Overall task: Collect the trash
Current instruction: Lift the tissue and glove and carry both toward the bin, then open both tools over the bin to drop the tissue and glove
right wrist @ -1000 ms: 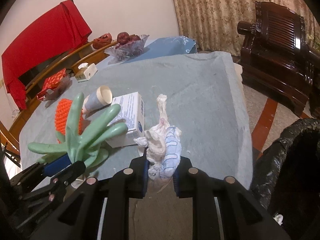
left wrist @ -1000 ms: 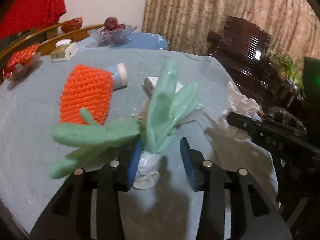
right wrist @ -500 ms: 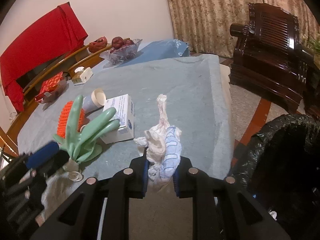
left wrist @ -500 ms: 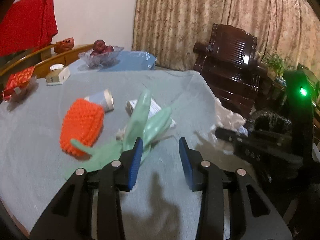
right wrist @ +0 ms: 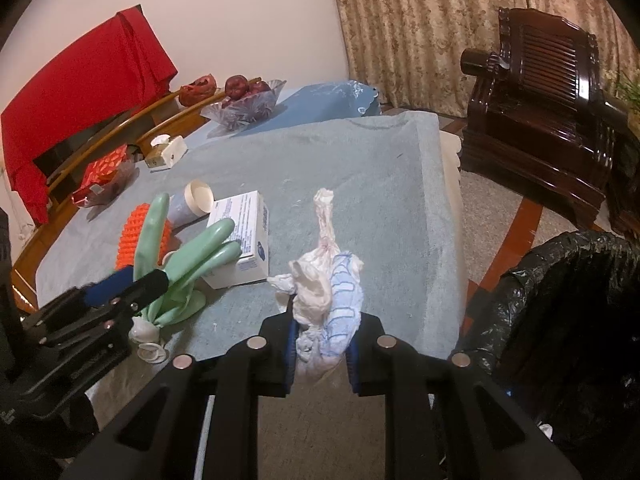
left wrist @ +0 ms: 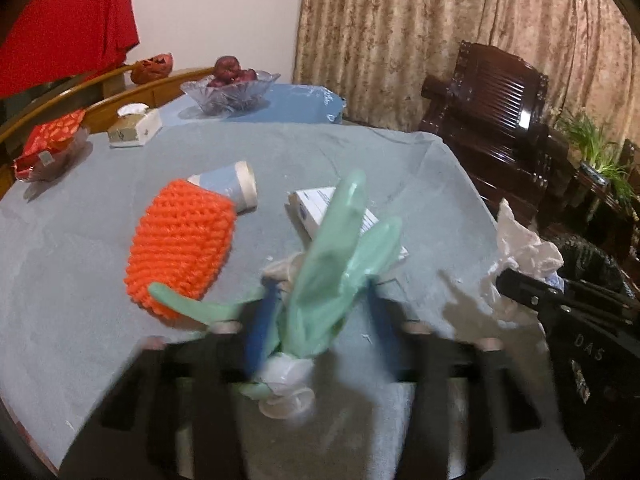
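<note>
A green rubber glove (left wrist: 340,264) lies on the grey tablecloth (left wrist: 80,240), its fingers sticking up between the jaws of my left gripper (left wrist: 316,320), which is open around it and blurred. The glove also shows in the right wrist view (right wrist: 188,256), with the left gripper (right wrist: 120,280) beside it. My right gripper (right wrist: 322,348) is shut on a crumpled white and blue tissue wad (right wrist: 324,292), held at the table's near edge. The wad shows in the left wrist view (left wrist: 520,252). A black-lined trash bin (right wrist: 560,312) stands on the floor to the right.
An orange knitted piece (left wrist: 180,240), a tipped paper cup (left wrist: 236,188) and a white box (right wrist: 244,248) lie on the table. A glass fruit bowl (left wrist: 228,92), a tissue box (left wrist: 136,128) and red packets (left wrist: 48,148) sit at the back. A dark wooden armchair (right wrist: 552,100) stands behind the bin.
My left gripper has moved forward so the glove sits between its open jaws again. My right gripper has held the tissue wad steady near the bin.
</note>
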Demonstrator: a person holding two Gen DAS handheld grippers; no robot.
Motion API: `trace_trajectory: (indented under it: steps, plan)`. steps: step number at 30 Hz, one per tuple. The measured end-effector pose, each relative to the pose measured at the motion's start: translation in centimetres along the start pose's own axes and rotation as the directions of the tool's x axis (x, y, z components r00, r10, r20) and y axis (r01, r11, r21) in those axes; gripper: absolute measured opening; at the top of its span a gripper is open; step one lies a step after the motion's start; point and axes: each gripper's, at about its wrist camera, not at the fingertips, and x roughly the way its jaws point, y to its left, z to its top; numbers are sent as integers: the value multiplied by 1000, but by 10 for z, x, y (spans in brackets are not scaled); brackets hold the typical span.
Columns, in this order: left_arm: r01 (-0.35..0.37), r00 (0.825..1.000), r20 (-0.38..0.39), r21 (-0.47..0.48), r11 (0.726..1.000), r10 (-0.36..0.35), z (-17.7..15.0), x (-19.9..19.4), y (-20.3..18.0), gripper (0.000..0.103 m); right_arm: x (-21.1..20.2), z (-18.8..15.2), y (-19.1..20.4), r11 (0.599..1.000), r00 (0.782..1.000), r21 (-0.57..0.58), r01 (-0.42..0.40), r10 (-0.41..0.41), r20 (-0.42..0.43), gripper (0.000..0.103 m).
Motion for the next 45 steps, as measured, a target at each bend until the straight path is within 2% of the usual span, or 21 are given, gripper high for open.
trace_trajectory:
  steps: [2,3,6,20,32,38,45]
  plan:
    - [14,1000,8,10,1000,-14,-2,-3,-4,13,-2,0,0,1000,1000,-5,0,0,2,20]
    - [19,1000,12,13,1000,-20,-3,-6,-6,5,-4,0,0,1000,1000,-6,-1,1,5,20]
    - [54,998,37,30,998,-55,-8,-19,-16,3,-10,0,0,1000,1000,-7,-2,2,15,20]
    - [162,983,76,41,986,-165,6,-55,-44,2,-73,6,-13,1000,994,-7,15,-14,106,20]
    - [248,963,88,92,964,-256,18,-78,-88,2,-129,4,-34,998,983,27,61,-65,173,20]
    - [302,946,83,134,944,-315,17,-85,-119,2,-157,-2,-56,992,972,72,106,-119,201,20]
    - [382,914,62,198,903,-401,12,-90,-163,2,-188,-16,-84,978,956,124,167,-191,222,20]
